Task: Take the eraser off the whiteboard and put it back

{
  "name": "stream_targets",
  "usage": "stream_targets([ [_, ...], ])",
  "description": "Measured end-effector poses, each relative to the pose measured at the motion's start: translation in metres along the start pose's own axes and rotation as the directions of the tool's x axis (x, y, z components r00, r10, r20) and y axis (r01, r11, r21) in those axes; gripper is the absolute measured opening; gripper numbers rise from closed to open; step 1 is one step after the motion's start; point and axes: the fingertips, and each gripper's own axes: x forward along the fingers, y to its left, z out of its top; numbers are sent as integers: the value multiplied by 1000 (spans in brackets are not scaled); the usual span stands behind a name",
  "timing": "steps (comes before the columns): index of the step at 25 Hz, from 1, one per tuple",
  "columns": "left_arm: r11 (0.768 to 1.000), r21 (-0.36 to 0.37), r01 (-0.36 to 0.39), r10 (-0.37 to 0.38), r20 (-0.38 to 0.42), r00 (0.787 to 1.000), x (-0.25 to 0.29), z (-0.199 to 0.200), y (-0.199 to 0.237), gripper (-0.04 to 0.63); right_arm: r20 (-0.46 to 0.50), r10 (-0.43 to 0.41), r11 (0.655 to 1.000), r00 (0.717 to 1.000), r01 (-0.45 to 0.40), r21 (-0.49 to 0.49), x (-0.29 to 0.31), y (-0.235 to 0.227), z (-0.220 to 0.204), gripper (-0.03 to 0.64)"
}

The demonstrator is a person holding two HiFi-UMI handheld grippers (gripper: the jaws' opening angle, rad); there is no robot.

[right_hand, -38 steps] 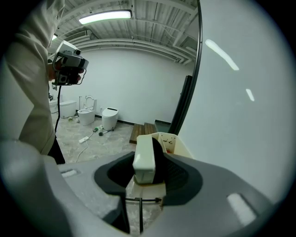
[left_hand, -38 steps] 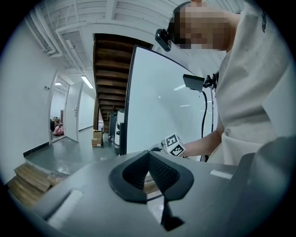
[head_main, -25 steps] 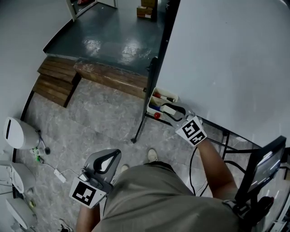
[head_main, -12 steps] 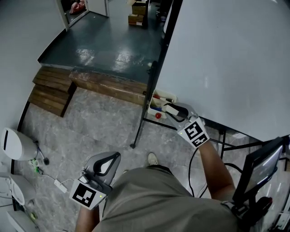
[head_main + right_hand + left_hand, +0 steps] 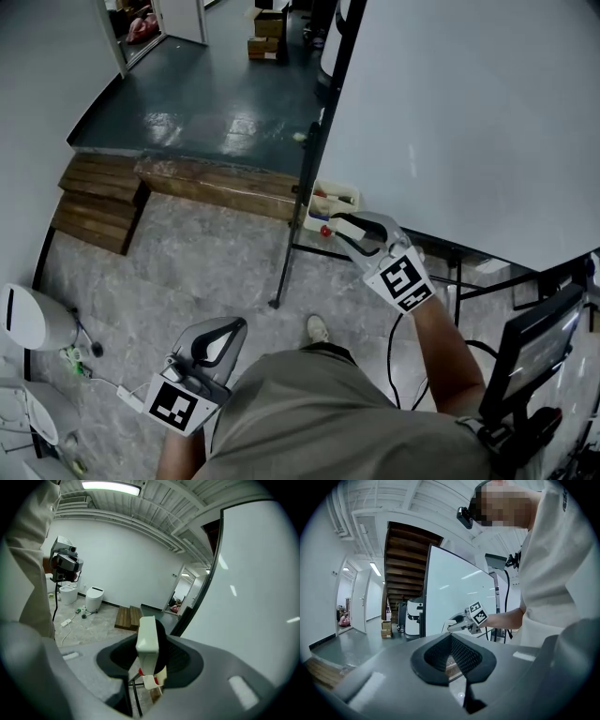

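Observation:
My right gripper (image 5: pixel 358 235) is shut on a white block eraser (image 5: pixel 348 227), (image 5: pixel 147 642), held on edge between the pads. It hovers just in front of the whiteboard's (image 5: pixel 469 122) lower left corner, a little above the white marker tray (image 5: pixel 330 203) with red and blue markers. In the right gripper view the board (image 5: pixel 255 597) fills the right side and the tray (image 5: pixel 155 680) shows below the eraser. My left gripper (image 5: pixel 217 340) hangs low by the person's waist, its jaws closed with nothing between them (image 5: pixel 451 638); from there I see the right gripper (image 5: pixel 458 622) beside the board (image 5: pixel 450 597).
The board's black stand leg (image 5: pixel 292 244) runs down to the stone floor. Wooden steps (image 5: pixel 94 202) lead up to a dark platform at the back left. A white floor unit (image 5: pixel 23 319) and cables lie at the left. A monitor (image 5: pixel 536 345) stands at the right.
The right gripper has lifted with the eraser, up from the tray and slightly toward the board. The left gripper has drifted a little at the person's side.

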Motion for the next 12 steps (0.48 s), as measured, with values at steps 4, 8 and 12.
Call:
stream_targets([
  [4, 1000, 0, 20, -20, 3, 1000, -15, 0, -3, 5, 8, -14, 1000, 1000, 14, -17, -12, 15, 23, 153],
  [8, 999, 2, 39, -39, 10, 999, -30, -3, -5, 5, 18, -27, 999, 999, 28, -30, -23, 32, 42, 153],
  [12, 998, -1, 56, -56, 5, 998, -40, -9, -7, 5, 22, -38, 998, 999, 39, -41, -32, 46, 53, 153],
])
